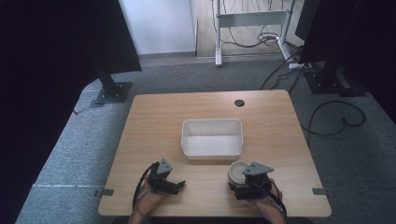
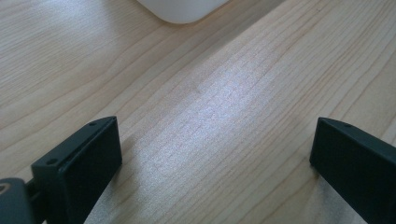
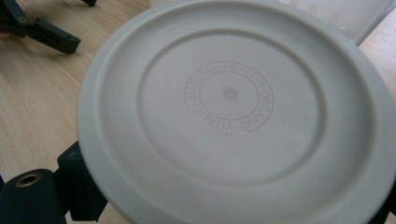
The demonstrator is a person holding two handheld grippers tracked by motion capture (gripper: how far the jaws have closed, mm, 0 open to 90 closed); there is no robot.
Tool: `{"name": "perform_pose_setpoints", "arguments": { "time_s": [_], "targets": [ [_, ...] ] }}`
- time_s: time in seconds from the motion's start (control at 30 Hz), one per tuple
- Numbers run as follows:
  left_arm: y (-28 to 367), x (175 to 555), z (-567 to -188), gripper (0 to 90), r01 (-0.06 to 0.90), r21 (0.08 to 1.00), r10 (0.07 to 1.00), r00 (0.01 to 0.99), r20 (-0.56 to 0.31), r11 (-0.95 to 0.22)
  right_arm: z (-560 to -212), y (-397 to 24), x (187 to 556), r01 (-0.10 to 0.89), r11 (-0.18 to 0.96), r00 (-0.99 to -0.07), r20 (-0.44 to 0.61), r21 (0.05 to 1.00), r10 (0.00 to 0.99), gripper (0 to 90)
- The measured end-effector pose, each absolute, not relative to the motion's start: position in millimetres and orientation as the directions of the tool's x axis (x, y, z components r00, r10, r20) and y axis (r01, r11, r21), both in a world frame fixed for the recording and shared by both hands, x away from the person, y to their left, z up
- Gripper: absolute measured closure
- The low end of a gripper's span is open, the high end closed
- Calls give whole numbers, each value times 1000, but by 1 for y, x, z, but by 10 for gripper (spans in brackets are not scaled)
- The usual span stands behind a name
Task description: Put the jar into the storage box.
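Round grey lid [image 3: 233, 112], or perhaps the lidded top of a low tub, sits between the right gripper [image 1: 252, 179] fingers, its rim reaching past them toward the white bin [image 1: 212, 137]. In the right gripper view one black finger [image 3: 77, 186] shows pressed against the rim at the lower left, and the tip of the other peeks in at the lower right edge; the fingers look closed on the rim from two sides. Embossed rings and lettering mark the flat centre.

By the look of it the piece is moulded plastic: light, fairly stiff, smooth and a little slippery, not fragile. I would judge the thick outer rim the best place to hold, across the widest part, since the flat face gives the fingers nothing to bite. A hold off the widest line could let it squirt out sideways.

The left gripper [image 1: 163, 179] rests low over the counter [image 2: 210, 102], off to the far side of the right fingers. Its fingers [image 2: 81, 163] stand wide apart with bare wood between them, holding and touching nothing. A corner of the bin lies ahead of the left fingertips, well clear of them. The bin itself is empty and stands just beyond the right fingers, near the lid.
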State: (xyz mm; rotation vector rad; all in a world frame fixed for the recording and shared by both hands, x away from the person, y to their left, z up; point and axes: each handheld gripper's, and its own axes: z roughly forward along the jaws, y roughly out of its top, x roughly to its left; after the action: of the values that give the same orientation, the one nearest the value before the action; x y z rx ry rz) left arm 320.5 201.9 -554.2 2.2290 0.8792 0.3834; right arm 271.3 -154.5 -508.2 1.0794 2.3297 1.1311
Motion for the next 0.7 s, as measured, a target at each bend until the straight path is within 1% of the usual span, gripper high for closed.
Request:
{"name": "perform_pose_setpoints", "arguments": {
  "time_s": [0.7],
  "targets": [
    [202, 320, -554, 19, 481, 704, 689, 725, 16, -522, -500, -139, 294, 485, 390, -657, 32, 782, 753, 95]
  ]
}}
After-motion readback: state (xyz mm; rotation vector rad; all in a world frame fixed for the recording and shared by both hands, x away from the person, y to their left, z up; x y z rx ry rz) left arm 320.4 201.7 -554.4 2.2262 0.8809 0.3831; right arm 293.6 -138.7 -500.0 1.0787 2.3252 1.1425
